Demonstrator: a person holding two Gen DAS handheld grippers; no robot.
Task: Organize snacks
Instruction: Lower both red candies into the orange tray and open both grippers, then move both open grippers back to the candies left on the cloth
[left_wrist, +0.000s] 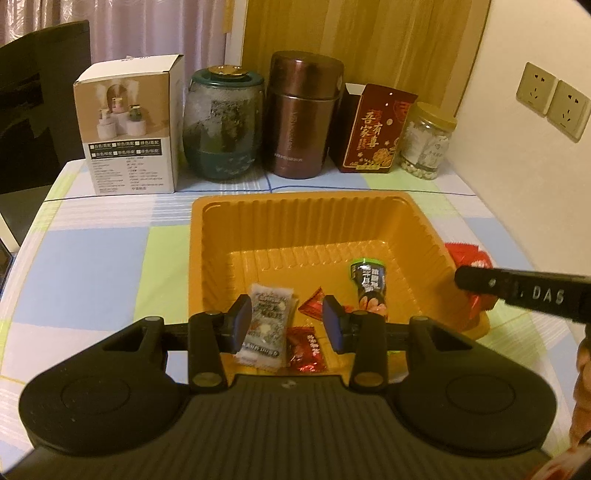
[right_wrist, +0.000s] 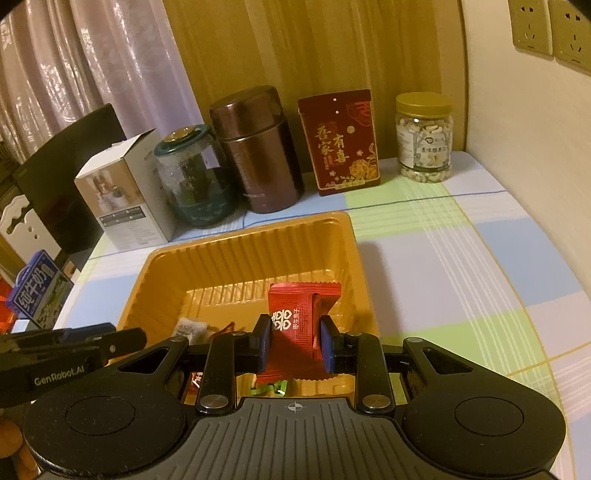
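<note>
Bench (right_wrist: 461, 258) under checked cloth carries orange tray (right_wrist: 236, 243). Right gripper (right_wrist: 293, 343) over tray, fingers pinching red snack packet (right_wrist: 295, 325). Left gripper (left_wrist: 288, 325) fingers spread, clear of white snack packet (left_wrist: 267, 325) lying in tray; black packet (left_wrist: 371, 291) and red candies (left_wrist: 306, 347) alongside.

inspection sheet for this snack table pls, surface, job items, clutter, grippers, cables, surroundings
surface: table under a checked pastel cloth
job's things: orange tray holds a white packet, red candies and a dark packet
clutter: white box, green jar, brown canister, red box and nut jar along the back
grippers: left gripper open over the tray; right gripper shut on a red packet
cables: nothing seen
surroundings: curtain, wall sockets
</note>
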